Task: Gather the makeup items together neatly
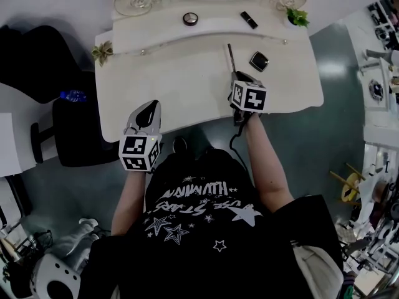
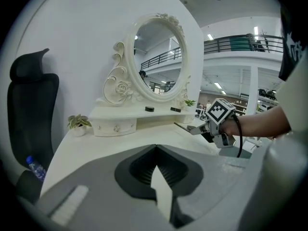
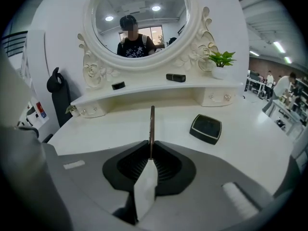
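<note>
The thin makeup pencil (image 1: 230, 56), any print on it too small to read, is pinched at its near end between the fingers of the right gripper (image 1: 240, 75) at centre right of the head view. Its long axis runs almost straight up the frame toward the mirror shelf (image 1: 156, 33). A square black compact (image 1: 259, 61) lies just right of it on the counter (image 1: 174, 86), with a lipstick (image 1: 249, 20) and a round compact (image 1: 191, 18) well apart on the shelf. The left gripper (image 1: 149, 104) hangs over the counter's front edge at lower left, fingers pressed together on nothing, open white counter between it and the pencil.

glossy compact (image 3: 206, 128) lies on smooth matt table (image 3: 110, 126).
</note>
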Tool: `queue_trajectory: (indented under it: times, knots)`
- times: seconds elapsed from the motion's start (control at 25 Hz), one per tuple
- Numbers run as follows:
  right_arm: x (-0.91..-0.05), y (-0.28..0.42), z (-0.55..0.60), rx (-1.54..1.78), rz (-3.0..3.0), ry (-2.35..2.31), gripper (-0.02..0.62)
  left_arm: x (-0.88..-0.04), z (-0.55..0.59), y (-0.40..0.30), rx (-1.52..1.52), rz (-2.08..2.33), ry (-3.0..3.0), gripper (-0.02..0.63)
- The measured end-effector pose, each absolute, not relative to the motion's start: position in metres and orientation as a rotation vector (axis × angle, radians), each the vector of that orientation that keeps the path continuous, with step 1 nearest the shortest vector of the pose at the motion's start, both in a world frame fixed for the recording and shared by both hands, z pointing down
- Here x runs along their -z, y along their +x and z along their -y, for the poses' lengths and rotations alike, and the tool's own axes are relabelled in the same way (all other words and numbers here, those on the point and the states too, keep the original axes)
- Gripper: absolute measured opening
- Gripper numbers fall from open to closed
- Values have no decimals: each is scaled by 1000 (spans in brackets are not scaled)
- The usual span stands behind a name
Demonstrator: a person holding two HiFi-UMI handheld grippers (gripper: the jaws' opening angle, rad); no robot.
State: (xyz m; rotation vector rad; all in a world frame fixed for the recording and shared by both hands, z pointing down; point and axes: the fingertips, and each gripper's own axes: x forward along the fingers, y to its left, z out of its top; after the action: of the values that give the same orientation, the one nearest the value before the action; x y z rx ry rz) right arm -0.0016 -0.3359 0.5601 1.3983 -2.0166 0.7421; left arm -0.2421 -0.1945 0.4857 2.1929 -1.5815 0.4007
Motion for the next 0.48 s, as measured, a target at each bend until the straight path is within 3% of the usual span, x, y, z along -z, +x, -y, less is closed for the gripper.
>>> queue_trajectory:
  times: [0.48]
  knots:
    - [-565, -68, 290, -821, 2052, 1362, 66, -494, 184, -249, -394, 1501, 2241, 2]
